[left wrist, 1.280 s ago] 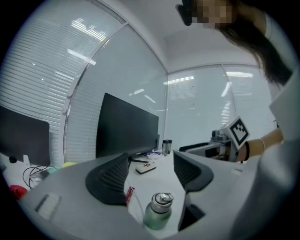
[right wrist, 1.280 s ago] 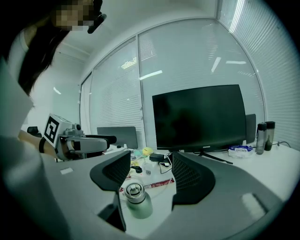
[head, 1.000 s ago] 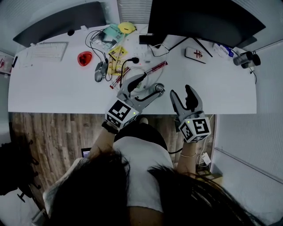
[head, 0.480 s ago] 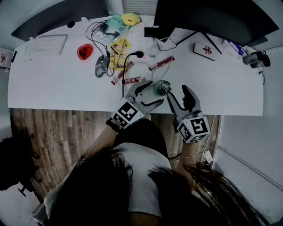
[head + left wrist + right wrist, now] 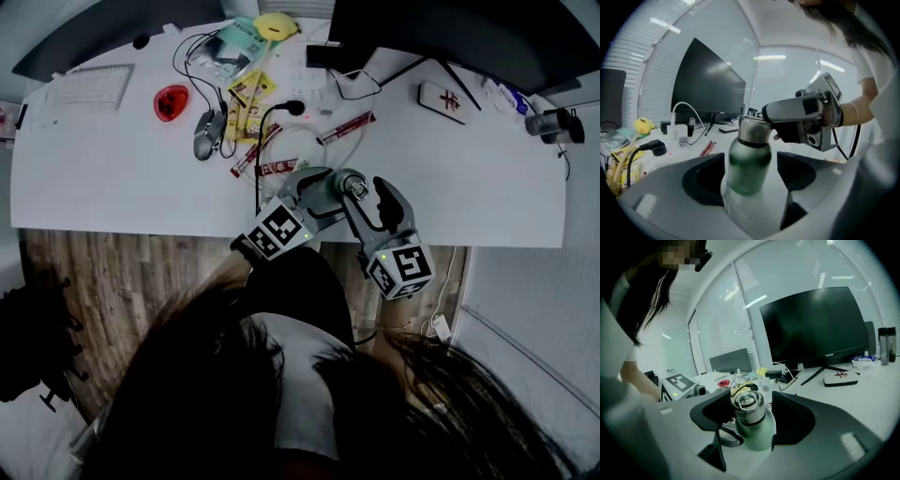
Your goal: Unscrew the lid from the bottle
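Observation:
A green bottle (image 5: 330, 191) with a steel lid (image 5: 353, 186) is near the white desk's front edge (image 5: 141, 230); its base is hidden. My left gripper (image 5: 334, 191) reaches in from the left. In the left gripper view the bottle's body (image 5: 749, 164) is between the wide jaws, with a small gap at the right pad (image 5: 794, 171). My right gripper (image 5: 367, 191) comes from the right. In the right gripper view the ring-topped lid (image 5: 748, 406) is between the parted jaws, with a gap at the right pad (image 5: 790, 420). The bottle (image 5: 757, 432) tilts toward that camera.
Behind the bottle lie cables (image 5: 267, 141), snack packets (image 5: 246, 112), a mouse (image 5: 204, 141) and a red object (image 5: 171, 101). A keyboard (image 5: 89, 89) lies at the back left and a big monitor (image 5: 450, 37) stands at the back right, by a white box (image 5: 441, 98).
My left gripper slid right until its jaws came round the bottle's body. My right gripper moved up and left onto the lid end. The head view shifted slightly.

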`<action>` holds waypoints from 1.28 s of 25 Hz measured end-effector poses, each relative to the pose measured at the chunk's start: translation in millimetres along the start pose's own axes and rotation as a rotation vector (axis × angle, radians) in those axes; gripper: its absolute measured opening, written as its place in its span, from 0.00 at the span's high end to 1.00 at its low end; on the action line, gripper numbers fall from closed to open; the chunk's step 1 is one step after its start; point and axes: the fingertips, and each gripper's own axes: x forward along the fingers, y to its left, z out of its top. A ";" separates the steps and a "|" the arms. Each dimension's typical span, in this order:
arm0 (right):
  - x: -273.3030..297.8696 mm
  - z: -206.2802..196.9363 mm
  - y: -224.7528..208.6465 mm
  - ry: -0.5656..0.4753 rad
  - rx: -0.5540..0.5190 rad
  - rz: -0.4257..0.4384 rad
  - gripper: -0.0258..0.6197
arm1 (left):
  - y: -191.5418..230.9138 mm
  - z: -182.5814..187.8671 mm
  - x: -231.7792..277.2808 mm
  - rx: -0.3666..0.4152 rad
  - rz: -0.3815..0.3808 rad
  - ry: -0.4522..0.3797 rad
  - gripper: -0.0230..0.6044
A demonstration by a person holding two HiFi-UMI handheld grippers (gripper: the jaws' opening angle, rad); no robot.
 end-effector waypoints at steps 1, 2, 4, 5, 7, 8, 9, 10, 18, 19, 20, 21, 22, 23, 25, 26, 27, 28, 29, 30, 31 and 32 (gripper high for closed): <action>2.5 -2.5 1.6 0.005 -0.009 0.007 0.57 | 0.2 -2.2 1.4 0.001 -0.003 0.004 0.36; 5.3 -4.9 2.6 0.013 -0.018 0.013 0.57 | 0.9 -3.9 2.5 0.003 -0.005 0.007 0.36; 11.0 -8.6 3.0 0.027 -0.030 0.022 0.57 | 2.9 -5.6 4.9 0.008 -0.006 0.011 0.36; 13.4 -10.0 3.2 0.032 -0.034 0.027 0.57 | 3.5 -6.1 6.1 0.010 -0.006 0.013 0.36; 17.0 -12.7 4.5 0.044 -0.048 0.039 0.58 | 3.0 -7.5 9.0 0.015 -0.010 0.022 0.37; 18.6 -13.7 5.2 0.050 -0.059 0.045 0.58 | 2.6 -8.4 10.5 0.018 -0.012 0.029 0.37; 20.1 -14.1 5.8 0.054 -0.071 0.051 0.58 | 2.9 -9.1 11.5 0.021 -0.011 0.036 0.37; 21.2 -14.1 6.0 0.057 -0.079 0.057 0.58 | 3.7 -9.5 12.1 0.023 -0.007 0.042 0.37; 20.3 -17.8 11.1 0.143 -0.130 0.281 0.58 | 2.8 -12.3 10.3 0.086 -0.131 0.108 0.37; 20.0 -18.0 12.3 0.160 -0.145 0.327 0.58 | 2.2 -12.4 10.0 0.097 -0.164 0.121 0.37; 19.6 -18.3 13.4 0.176 -0.159 0.375 0.58 | 1.7 -12.5 9.6 0.109 -0.199 0.135 0.37; 19.3 -18.7 14.6 0.191 -0.171 0.423 0.58 | 1.3 -12.9 9.2 0.124 -0.234 0.151 0.37; 19.2 -19.4 15.8 0.204 -0.185 0.472 0.58 | 1.1 -13.5 8.6 0.140 -0.271 0.167 0.37; 19.2 -20.4 17.1 0.216 -0.201 0.520 0.58 | 1.1 -14.1 8.0 0.159 -0.309 0.183 0.37; 19.5 -21.7 20.2 0.238 -0.236 0.616 0.58 | 1.2 -15.3 6.6 0.199 -0.385 0.215 0.37; 19.7 -21.7 22.2 0.250 -0.255 0.661 0.58 | 1.2 -15.6 5.9 0.219 -0.421 0.229 0.38; 19.9 -21.5 24.3 0.263 -0.274 0.703 0.58 | 1.2 -15.8 5.2 0.238 -0.455 0.243 0.38; 19.9 -21.4 26.2 0.278 -0.294 0.741 0.58 | 1.2 -15.9 4.7 0.257 -0.487 0.254 0.38; 19.6 -21.6 28.0 0.296 -0.315 0.777 0.58 | 1.0 -16.1 4.3 0.275 -0.518 0.265 0.38; 18.9 -21.9 29.9 0.317 -0.338 0.810 0.58 | 0.6 -16.5 3.8 0.294 -0.547 0.276 0.38; 18.2 -22.7 31.7 0.334 -0.361 0.840 0.58 | 0.1 -17.2 3.1 0.313 -0.574 0.288 0.38; 17.7 -24.1 33.3 0.347 -0.387 0.868 0.58 | -0.3 -18.0 2.3 0.332 -0.599 0.300 0.38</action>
